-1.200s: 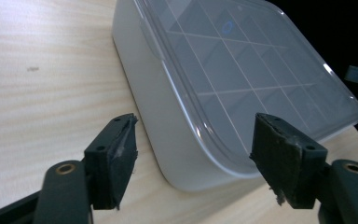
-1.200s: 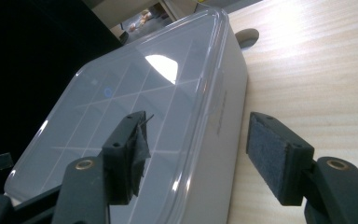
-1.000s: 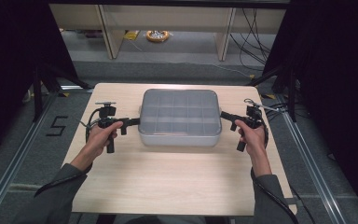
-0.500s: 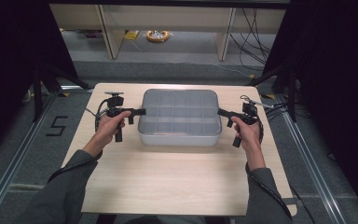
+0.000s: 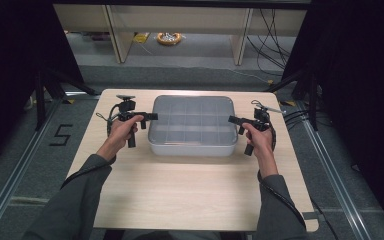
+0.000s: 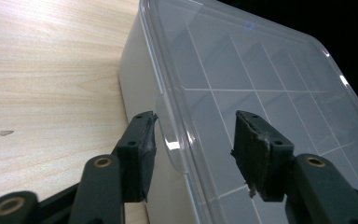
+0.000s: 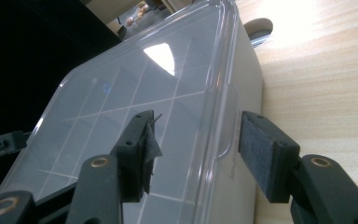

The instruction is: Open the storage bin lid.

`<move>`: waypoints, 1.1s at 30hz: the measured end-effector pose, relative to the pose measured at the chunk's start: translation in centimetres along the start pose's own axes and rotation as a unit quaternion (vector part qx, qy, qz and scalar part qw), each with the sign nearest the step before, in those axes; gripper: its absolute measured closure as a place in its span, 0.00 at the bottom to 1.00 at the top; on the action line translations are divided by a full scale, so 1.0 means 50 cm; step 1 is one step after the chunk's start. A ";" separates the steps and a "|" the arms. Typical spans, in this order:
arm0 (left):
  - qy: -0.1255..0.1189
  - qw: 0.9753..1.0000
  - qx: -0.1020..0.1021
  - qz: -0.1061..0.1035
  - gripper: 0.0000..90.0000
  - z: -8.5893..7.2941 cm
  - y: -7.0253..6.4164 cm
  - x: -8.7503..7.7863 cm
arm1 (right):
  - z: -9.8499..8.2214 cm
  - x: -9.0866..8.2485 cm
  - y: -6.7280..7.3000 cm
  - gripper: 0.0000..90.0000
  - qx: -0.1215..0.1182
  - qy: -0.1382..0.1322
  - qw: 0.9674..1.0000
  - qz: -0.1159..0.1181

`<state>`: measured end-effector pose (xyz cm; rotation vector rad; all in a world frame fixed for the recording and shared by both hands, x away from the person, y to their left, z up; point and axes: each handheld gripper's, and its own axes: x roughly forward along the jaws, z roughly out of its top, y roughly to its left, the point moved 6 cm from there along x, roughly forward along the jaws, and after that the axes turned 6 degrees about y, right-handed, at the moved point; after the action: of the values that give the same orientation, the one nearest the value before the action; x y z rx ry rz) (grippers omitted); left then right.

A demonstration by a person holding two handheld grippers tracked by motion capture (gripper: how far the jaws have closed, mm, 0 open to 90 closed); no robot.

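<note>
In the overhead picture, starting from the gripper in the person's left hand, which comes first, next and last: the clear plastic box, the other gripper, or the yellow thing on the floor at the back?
1. Clear plastic box: mid-table, right beside the left gripper.
2. Right gripper: across the box, at its far side.
3. Yellow thing: on the floor beyond the table, at the back.

Light wood table (image 5: 190, 195) set on grey floor (image 5: 25, 150); "5" (image 5: 60, 135) marked left, yellow cable coil (image 5: 169, 38) left beyond.

The lidded box (image 5: 192, 125) blocks the table's (image 5: 190, 200) middle; its near half lies bare.
</note>
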<state>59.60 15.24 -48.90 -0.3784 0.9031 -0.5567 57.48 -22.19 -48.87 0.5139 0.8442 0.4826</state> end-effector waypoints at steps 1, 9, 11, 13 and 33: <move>0.000 1.000 -0.001 0.001 0.55 0.000 0.000 0.001 | -0.002 0.001 0.009 0.52 0.035 0.006 0.999 0.011; -0.004 1.000 -0.024 -0.003 0.62 -0.002 0.003 0.007 | 0.000 0.008 0.003 0.56 0.013 -0.004 1.000 0.006; -0.010 1.000 -0.025 -0.001 0.63 -0.002 0.001 0.007 | 0.000 0.008 0.004 0.57 0.028 -0.004 1.000 0.006; -0.012 1.000 -0.025 0.000 0.63 -0.002 -0.002 0.007 | -0.002 0.005 0.001 0.58 0.037 -0.004 0.999 0.009; -0.032 0.999 -0.013 0.000 0.68 0.002 -0.015 -0.019 | 0.004 -0.012 -0.001 0.79 0.035 -0.060 0.997 -0.013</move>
<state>58.96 15.22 -47.85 -0.4177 0.8491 -0.5305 57.34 -22.63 -48.45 0.5899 0.7528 0.3950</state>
